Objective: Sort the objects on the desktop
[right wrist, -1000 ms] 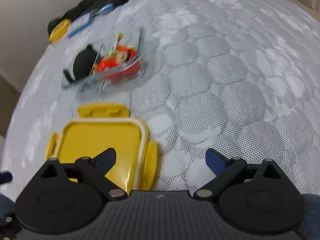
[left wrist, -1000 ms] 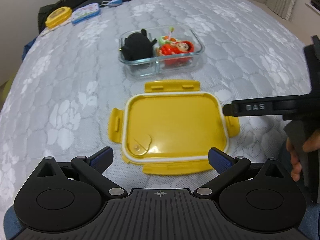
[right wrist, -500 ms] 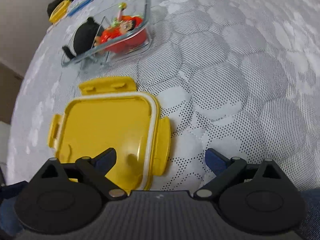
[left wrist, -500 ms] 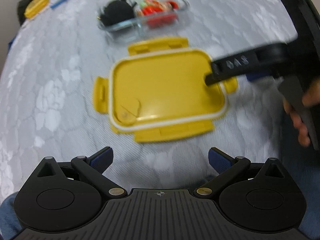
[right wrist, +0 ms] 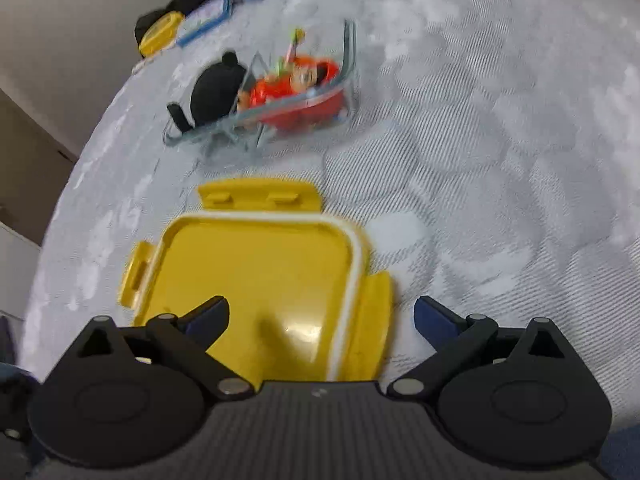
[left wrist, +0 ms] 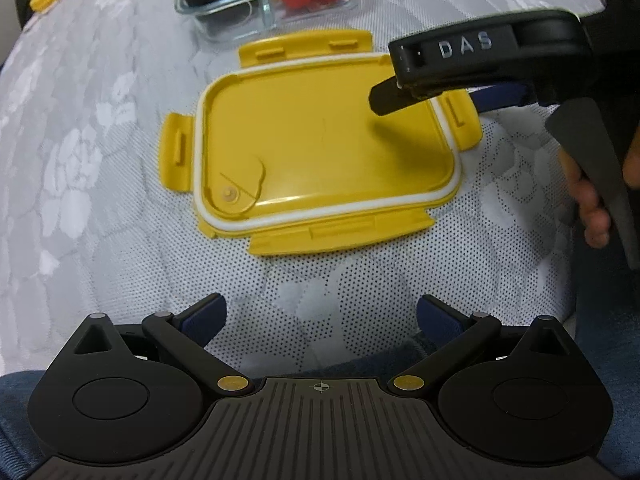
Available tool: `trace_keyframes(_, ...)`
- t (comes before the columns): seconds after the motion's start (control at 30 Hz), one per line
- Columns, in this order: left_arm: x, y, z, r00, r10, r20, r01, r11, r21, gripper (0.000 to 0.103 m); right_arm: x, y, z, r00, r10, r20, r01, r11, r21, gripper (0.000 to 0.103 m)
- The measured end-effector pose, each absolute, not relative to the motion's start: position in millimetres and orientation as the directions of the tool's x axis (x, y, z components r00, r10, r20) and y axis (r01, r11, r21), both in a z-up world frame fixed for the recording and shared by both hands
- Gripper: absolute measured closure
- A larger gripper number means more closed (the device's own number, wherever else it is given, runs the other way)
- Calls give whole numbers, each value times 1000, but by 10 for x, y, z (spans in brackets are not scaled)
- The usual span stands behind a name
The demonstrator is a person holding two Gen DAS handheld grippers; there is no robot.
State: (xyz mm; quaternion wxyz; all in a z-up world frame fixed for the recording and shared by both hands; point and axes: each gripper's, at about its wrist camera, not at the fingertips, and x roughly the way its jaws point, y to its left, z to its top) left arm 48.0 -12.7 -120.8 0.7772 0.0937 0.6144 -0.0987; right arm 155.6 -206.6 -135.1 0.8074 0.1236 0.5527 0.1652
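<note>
Nearest the camera, the left gripper (left wrist: 320, 312) hangs released. Beyond, the right gripper (right wrist: 320, 314), fingers spread, straddles the right edge of the yellow rectangular plastic lid (left wrist: 320, 140), lying flat on the quilted grey bed (left wrist: 100, 120); light, stiff, probably slippery, so pinch a clip tab. Farther sits the clear glass 2-compartment container (left wrist: 272, 4) with toys.

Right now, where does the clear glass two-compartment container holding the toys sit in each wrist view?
Left wrist view: clear glass two-compartment container at top centre, partly cut off by the frame edge, beyond the lid.
Right wrist view: the container in the upper left of centre, blurred.
Shared landmark: the yellow rectangular plastic lid lies flat on the quilted cover, nearer the camera than the container in both views.
</note>
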Motion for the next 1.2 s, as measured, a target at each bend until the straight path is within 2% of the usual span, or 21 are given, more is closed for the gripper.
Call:
trace_keyframes(0.1, 494, -76, -1244, 215, -63, -975, 261, 965, -5, 0, 1669, -2076, -1381, 276, 443, -853, -140, 896, 420, 5)
trace_keyframes(0.2, 527, -12, -1274, 203, -97, -974, 237, 970, -47, 0, 1733, -2141, -1398, 258, 501, -826, -131, 865, 484, 13)
trace_keyframes(0.27, 553, 31, -1289, 194, -126, -973, 216, 973, -82, 0, 1746, -2167, -1413, 258, 501, -826, -120, 865, 487, 24)
trace_keyframes(0.33, 572, 64, -1296, 186, -158, -970, 202, 972, -120, 0, 1745, -2196, -1415, 268, 506, -820, -112, 862, 495, 30)
trace_keyframes(0.4, 581, 83, -1293, 183, -191, -965, 194, 969, -155, 0, 1756, -2229, -1419, 274, 515, -812, -96, 855, 510, 52)
trace_keyframes(0.43, 583, 88, -1287, 183, -206, -961, 191, 967, -170, 0, 1771, -2260, -1435, 268, 532, -803, -81, 843, 531, 78)
trace_keyframes(0.47, 581, 85, -1274, 188, -212, -959, 192, 966, -176, 0, 1788, -2295, -1458, 258, 554, -791, -64, 827, 559, 87)
trace_keyframes(0.53, 572, 62, -1234, 204, -209, -956, 203, 965, -168, 0, 1798, -2365, -1484, 259, 613, -747, -20, 776, 630, 88)
trace_keyframes(0.73, 601, -25, -1089, 301, -163, -940, 232, 968, -94, 0, 1735, -2488, -1353, 333, 689, -644, -14, 686, 727, 92)
trace_keyframes(0.93, 652, -222, -950, 402, -69, -913, 258, 965, 40, 0, 1707, -2612, -1283, 375, 701, -607, 9, 652, 758, 92)
trace_keyframes(1.03, 661, -381, -878, 406, -60, -912, 316, 946, 78, 0, 1706, -2712, -1253, 400, 707, -583, 24, 628, 778, 92)
trace_keyframes(1.2, 655, -764, -822, 474, 23, -880, 409, 880, 243, 0, 1670, -2871, -1160, 452, 697, -557, 24, 615, 788, 91)
